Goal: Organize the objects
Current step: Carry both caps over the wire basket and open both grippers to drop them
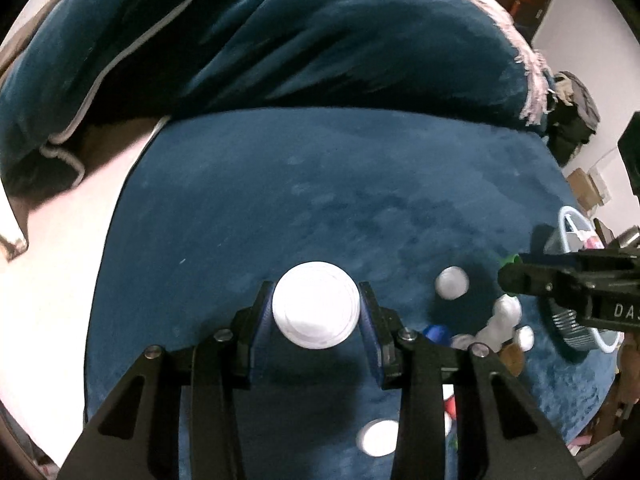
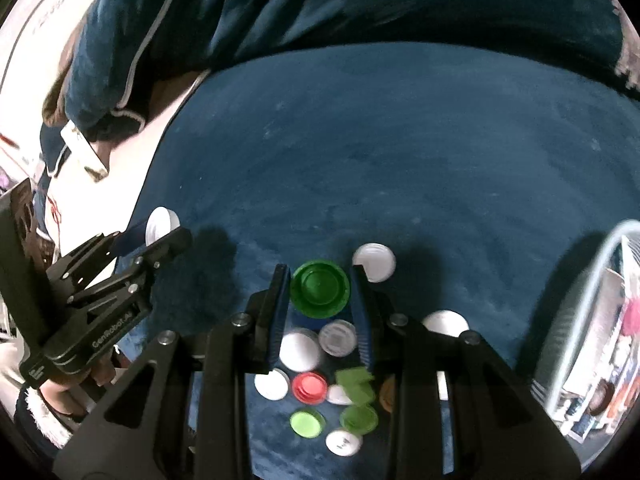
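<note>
Sitting pinched between the left claw (image 1: 316, 306) pads, raised above the blue blanket (image 1: 320, 184): a white cap (image 1: 316, 310). Being gripped likewise in the right claw (image 2: 320, 290), narrowly closed: a dark green cap (image 2: 319, 288), hanging over a cluster of loose caps (image 2: 320, 380) in white, red and light green. Standing at the blanket's right edge: a pale blue basket (image 2: 592, 276).
</note>
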### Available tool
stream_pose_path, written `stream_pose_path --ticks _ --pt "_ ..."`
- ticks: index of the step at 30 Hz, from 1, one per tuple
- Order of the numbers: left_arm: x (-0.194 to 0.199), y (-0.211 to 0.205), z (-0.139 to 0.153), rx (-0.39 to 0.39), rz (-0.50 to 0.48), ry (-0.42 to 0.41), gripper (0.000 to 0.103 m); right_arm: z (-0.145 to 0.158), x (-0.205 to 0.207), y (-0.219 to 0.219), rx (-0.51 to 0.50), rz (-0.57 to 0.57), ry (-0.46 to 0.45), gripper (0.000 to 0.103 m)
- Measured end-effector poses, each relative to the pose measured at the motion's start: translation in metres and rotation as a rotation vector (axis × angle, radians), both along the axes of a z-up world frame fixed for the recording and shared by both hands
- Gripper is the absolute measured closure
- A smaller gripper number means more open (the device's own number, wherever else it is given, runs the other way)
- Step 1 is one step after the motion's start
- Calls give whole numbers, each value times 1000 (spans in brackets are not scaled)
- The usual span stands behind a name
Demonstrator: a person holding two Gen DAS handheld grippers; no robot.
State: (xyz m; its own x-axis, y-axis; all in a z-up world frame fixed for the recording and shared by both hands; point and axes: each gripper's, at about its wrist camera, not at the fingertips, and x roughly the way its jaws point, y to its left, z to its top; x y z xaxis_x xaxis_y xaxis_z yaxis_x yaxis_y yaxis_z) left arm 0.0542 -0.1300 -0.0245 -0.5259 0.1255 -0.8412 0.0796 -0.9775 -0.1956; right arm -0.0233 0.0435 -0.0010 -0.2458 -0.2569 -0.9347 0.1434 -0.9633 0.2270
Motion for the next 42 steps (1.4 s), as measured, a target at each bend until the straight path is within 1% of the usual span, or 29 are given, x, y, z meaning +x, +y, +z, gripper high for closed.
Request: stream_pose_path --ticks 6,9,12,14,16,18,19,22,24,26,29,32,36,38,39,40,41,42 --pt "-12 36 15 10 -58 31 62 28 22 52 -29 -97 51 72" --pt "-16 66 30 32 -117 54 62 51 36 87 -55 -170 99 72" --pt "-25 108 47 30 -203 84 62 74 52 129 -82 -277 155 72" --pt "-31 138 58 54 -259 95 62 87 66 163 -100 -360 192 72" --pt "-39 174 68 75 -322 103 62 93 79 196 -114 -446 216 72" --pt "-45 206 77 92 -376 109 62 92 90 224 -115 -526 219 72" --pt "-48 222 80 113 -405 111 62 90 96 239 -102 -569 216 72" --pt "-57 271 85 155 -481 97 62 82 109 274 -101 -670 207 72" --pt "-65 300 83 169 -515 81 62 77 115 296 -117 -734 202 72" --pt "-74 319 80 191 -527 59 62 74 120 314 -120 -779 197 72" --pt "-91 334 72 209 -516 34 62 70 118 330 -128 -815 192 72" --pt "-105 342 63 225 -494 1 62 60 112 339 -124 -837 167 72" --pt "-113 351 53 212 -483 -29 62 46 103 345 -77 -839 116 72" --pt "-117 353 47 196 -482 -47 55 42 102 346 -56 -841 106 71" --pt "-119 353 45 195 -478 -60 37 40 101 347 -64 -841 98 70" --pt "-120 352 43 196 -474 -66 13 39 100 348 -73 -843 90 69" --pt "-121 349 43 197 -463 -60 7 39 101 348 -78 -848 84 64" --pt "-121 347 45 202 -451 -46 4 40 101 348 -76 -853 85 59"
